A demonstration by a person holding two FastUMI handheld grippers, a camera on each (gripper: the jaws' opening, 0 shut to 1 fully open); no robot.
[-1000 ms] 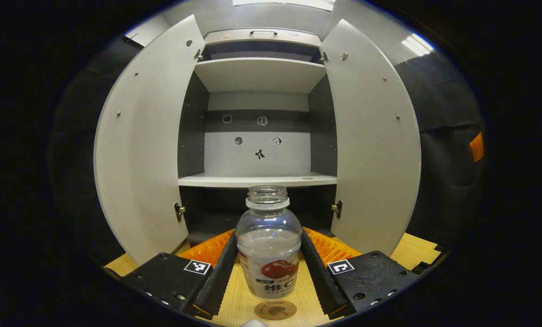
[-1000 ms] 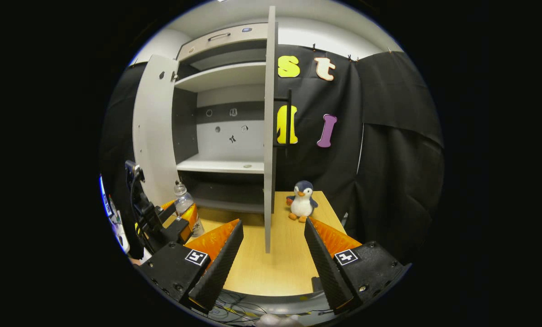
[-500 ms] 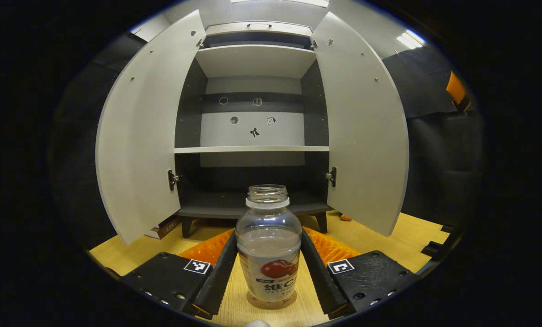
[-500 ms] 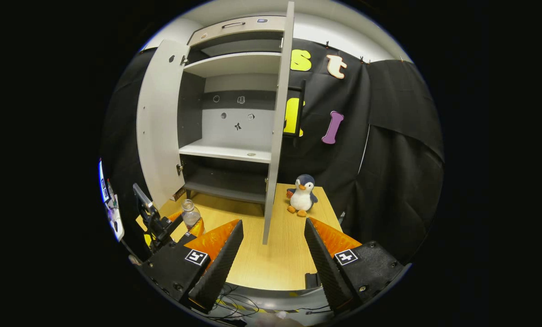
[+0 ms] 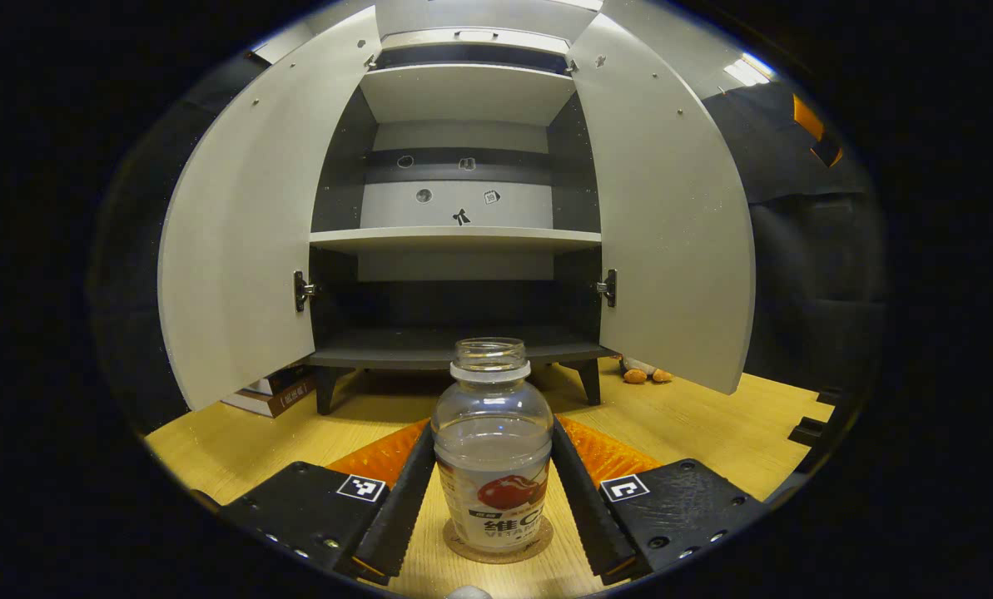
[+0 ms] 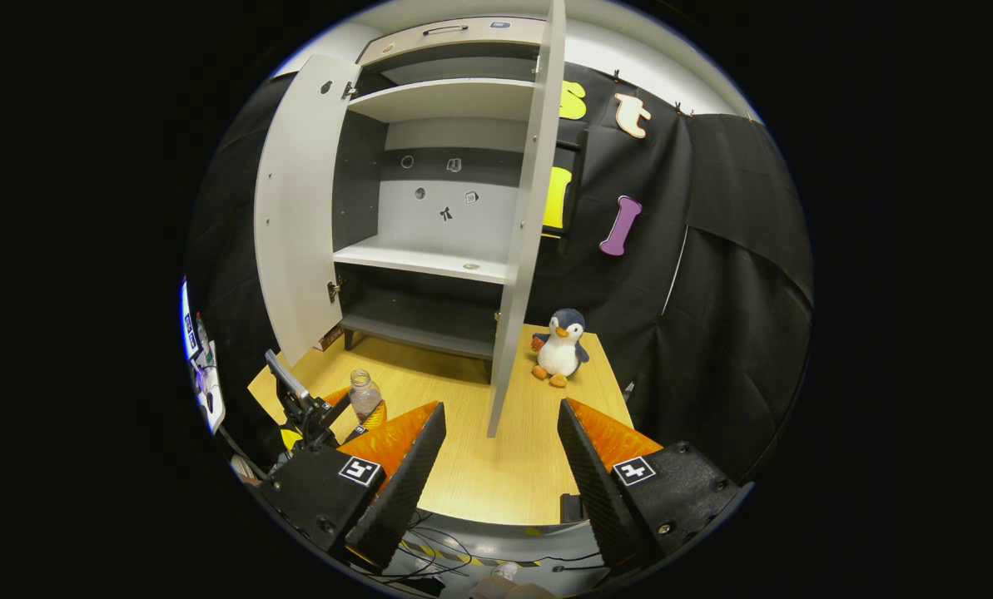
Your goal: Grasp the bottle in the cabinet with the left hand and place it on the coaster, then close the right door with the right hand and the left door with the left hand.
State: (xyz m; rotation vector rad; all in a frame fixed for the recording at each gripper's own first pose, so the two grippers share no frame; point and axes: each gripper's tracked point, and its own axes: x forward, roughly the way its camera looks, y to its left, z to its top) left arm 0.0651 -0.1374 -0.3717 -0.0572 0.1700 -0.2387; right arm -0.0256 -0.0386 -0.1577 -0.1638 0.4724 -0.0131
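The left tool [image 5: 493, 491] grasps the bottle [image 5: 493, 445], both fingers pressed against its sides, and the bottle stands upright on the coaster [image 5: 497, 542], directly ahead of the camera on the wooden surface [image 5: 696, 424]. Only the front rim of the coaster shows; the rest lies hidden under the bottle's base, so whether the bottle sits fully down cannot be told for sure. The bottle has no cap, and its label is cut off at the sides by the fingers.

Beyond the bottle the cabinet [image 5: 454, 241] stands with the left door [image 5: 238, 241] and the right door [image 5: 671, 233] both swung open. Past the left door's lower edge a few books [image 5: 267, 395] are half hidden; beside the right door only the feet of a penguin toy [image 6: 561, 349] peek out in the left gripper view.

The right tool [image 6: 496, 466] is spread wide and grips nothing; the right door's edge stands ahead of it, apart from its fingers. To its left the left tool with the bottle looks small and partly covered.

Compared with a second ago, the bottle has come down from above the coaster onto it, and the cabinet sits higher in the left gripper view.
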